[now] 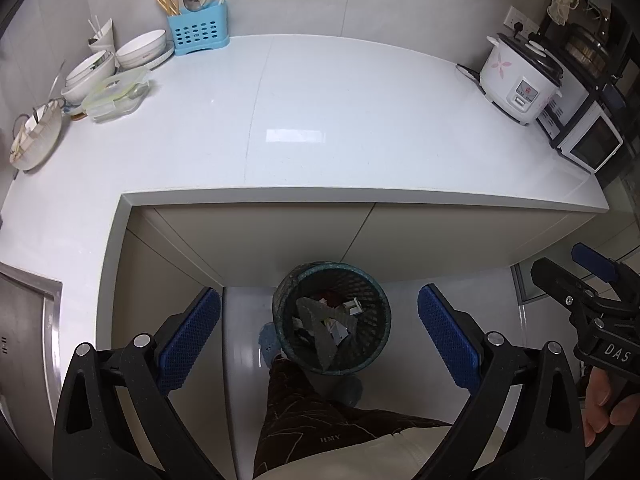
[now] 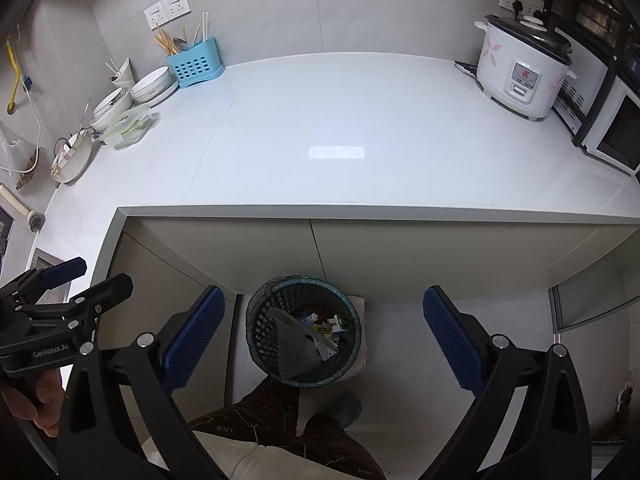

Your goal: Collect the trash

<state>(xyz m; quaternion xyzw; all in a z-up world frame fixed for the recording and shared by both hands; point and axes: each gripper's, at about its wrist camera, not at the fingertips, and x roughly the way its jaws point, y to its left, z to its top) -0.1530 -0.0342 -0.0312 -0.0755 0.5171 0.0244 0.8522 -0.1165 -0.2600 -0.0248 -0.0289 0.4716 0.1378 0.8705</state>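
The left gripper [image 1: 319,334] is held level, jaws spread wide with nothing between the blue pads [image 1: 191,336]. The right gripper [image 2: 323,336] is beside it at about the same height, jaws equally wide and empty. A hand [image 1: 600,404] grips the right gripper's handle; another hand [image 2: 34,400] grips the left one's. Below both, the person's legs [image 1: 304,412] in dark patterned trousers stand on the floor.

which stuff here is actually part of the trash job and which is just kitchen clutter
Part of the job:
mesh trash bin on the floor, holding scraps
left gripper, open and empty
right gripper, open and empty

Just lying about:
rice cooker
blue utensil holder
stacked bowls
clear lidded container
microwave
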